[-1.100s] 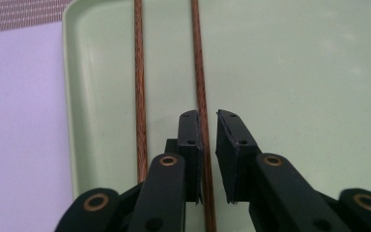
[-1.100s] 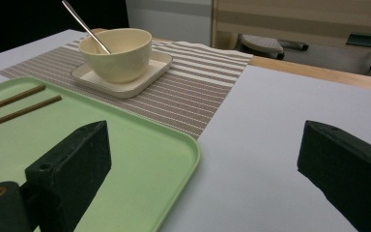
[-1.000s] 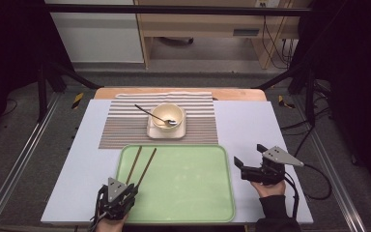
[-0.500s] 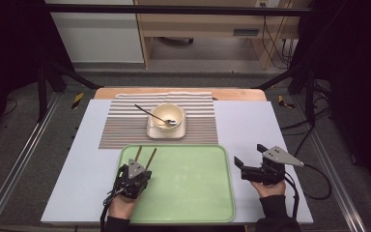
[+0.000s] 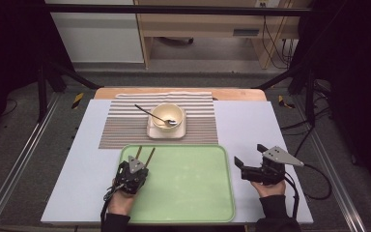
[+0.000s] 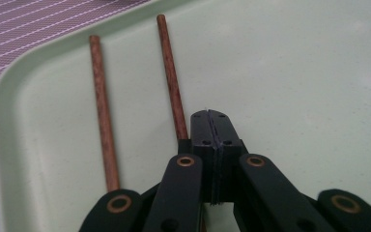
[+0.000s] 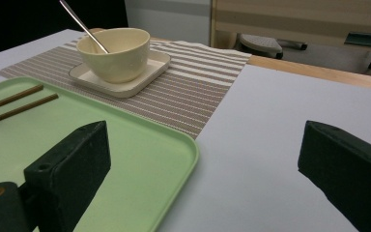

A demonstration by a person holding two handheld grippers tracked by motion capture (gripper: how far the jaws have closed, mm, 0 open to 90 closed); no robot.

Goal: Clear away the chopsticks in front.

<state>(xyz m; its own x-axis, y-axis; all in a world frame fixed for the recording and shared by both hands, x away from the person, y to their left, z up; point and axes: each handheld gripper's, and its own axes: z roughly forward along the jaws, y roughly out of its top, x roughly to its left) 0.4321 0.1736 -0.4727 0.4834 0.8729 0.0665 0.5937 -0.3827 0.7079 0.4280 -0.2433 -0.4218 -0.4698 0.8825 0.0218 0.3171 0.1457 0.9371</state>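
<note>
Two brown chopsticks (image 5: 149, 155) lie side by side at the far left of a pale green tray (image 5: 198, 203). My left gripper (image 5: 136, 166) rests over their near ends, with its jaws pressed flat together. In the left gripper view the right chopstick (image 6: 171, 82) runs under the left side of my gripper (image 6: 211, 121), and the left chopstick (image 6: 101, 111) lies apart from it. I see nothing between the pads. My right gripper (image 5: 249, 157) is held just right of the tray, open, with nothing between its fingers (image 7: 77, 150).
A cream bowl (image 5: 166, 115) with a metal spoon (image 5: 149, 112) in it stands on a square saucer (image 5: 166, 131). The saucer sits on a striped placemat (image 5: 125, 125) beyond the tray. A white sheet (image 5: 251, 121) covers the table. The tray's rim (image 7: 188, 145) is close to my right gripper.
My left gripper has moved forward and to the right, from the tray's near left corner onto the near ends of the chopsticks. The right gripper has kept still.
</note>
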